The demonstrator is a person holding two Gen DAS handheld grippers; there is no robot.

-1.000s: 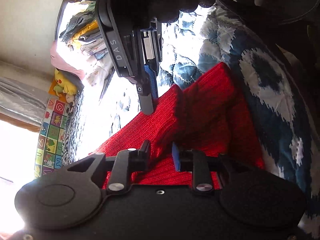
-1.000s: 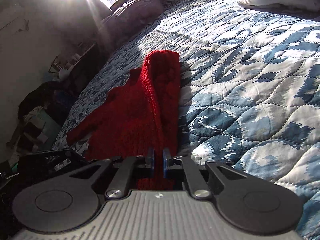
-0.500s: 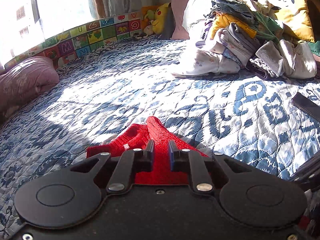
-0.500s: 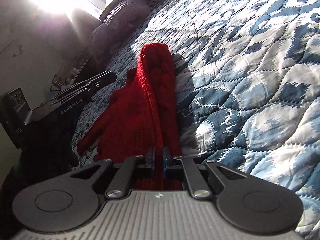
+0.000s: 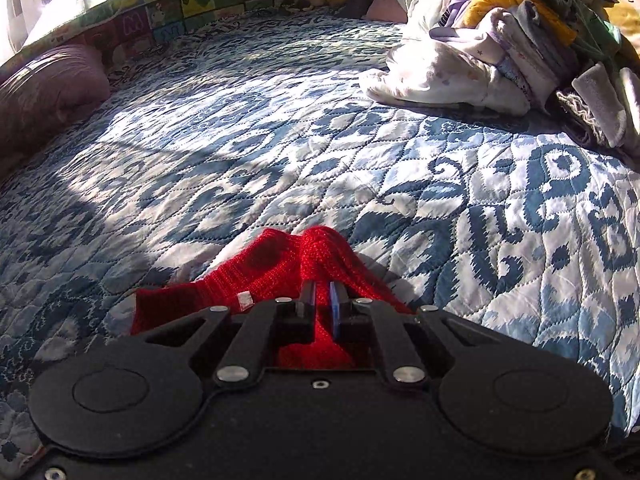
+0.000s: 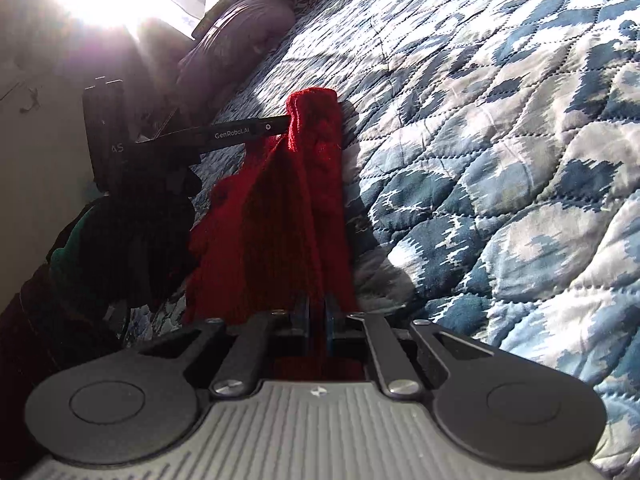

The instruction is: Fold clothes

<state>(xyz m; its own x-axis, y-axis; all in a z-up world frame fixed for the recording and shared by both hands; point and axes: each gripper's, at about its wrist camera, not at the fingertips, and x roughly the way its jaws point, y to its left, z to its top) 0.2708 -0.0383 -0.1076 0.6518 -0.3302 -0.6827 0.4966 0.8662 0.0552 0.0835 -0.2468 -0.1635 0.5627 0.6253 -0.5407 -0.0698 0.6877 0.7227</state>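
I have a red knitted garment (image 5: 276, 276) pinched in both of my tongs at once. My left gripper (image 5: 322, 296) is clenched on a raised ridge of the knit, the two fingers drawn close with only a thin fold of red between them. My right gripper (image 6: 316, 312) is likewise clamped on the red cloth, its blue-padded fingers nearly meeting around a fold.

From the right wrist view the garment (image 6: 296, 200) stretches away from my right tongs as a long bunched strip, lifted off the bed along its length, and its far end is caught by my left gripper (image 6: 280, 122), which reaches in from the left side with its fingertips at the cloth. Part of the knit hangs down loosely on the left of the strip.

The garment sits over a blue and white quilted bedspread (image 5: 440, 184), near its close edge. A small white label (image 5: 245, 300) shows on the knit beside my left fingers. Farther off on the bed lies a pile of mixed clothes (image 5: 508, 36) at the upper right, and a mauve pillow (image 5: 44, 88) lies at the left edge.
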